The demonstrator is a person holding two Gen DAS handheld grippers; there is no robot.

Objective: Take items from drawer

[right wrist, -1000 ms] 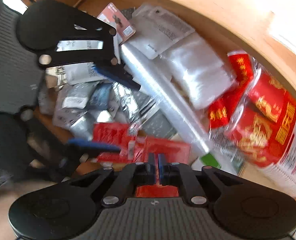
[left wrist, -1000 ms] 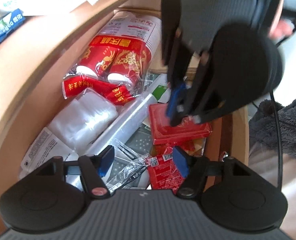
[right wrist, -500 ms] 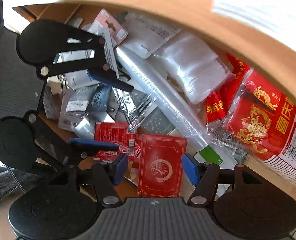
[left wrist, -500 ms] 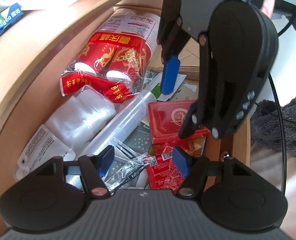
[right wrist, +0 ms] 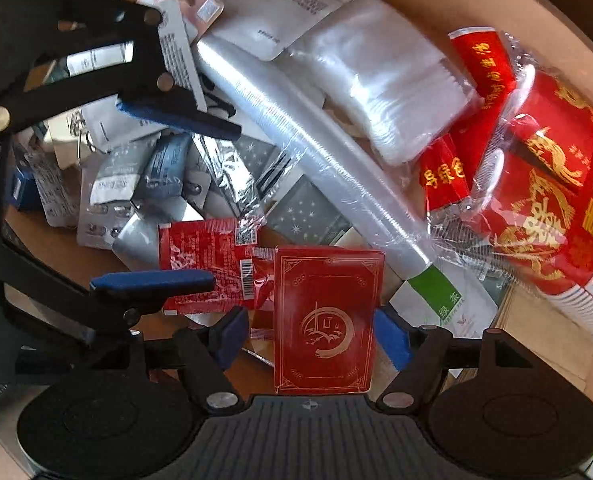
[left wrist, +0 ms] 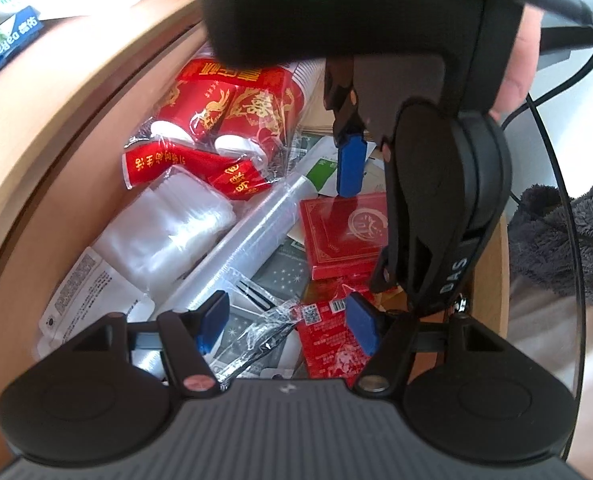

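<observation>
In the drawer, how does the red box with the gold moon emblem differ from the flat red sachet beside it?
The red box is rigid with thickness; the red sachet is a thin, wrinkled foil pouch. The box bears a gold frame and emblem; the sachet bears white print and a QR code label. The box lies between the open right tongs; the sachet lies outside them, below the left tongs. Both are red and lie flat.

"DAS" on the right tongs (left wrist: 452,276)

An open wooden drawer (left wrist: 36,184) is crammed with items: a flat red box (right wrist: 323,322) with a gold moon emblem lying near the front, red sachets (right wrist: 204,264) beside it, a clear wrapped roll (right wrist: 304,156) lying diagonally, and packaged red cups (right wrist: 544,208) at one end.
</observation>
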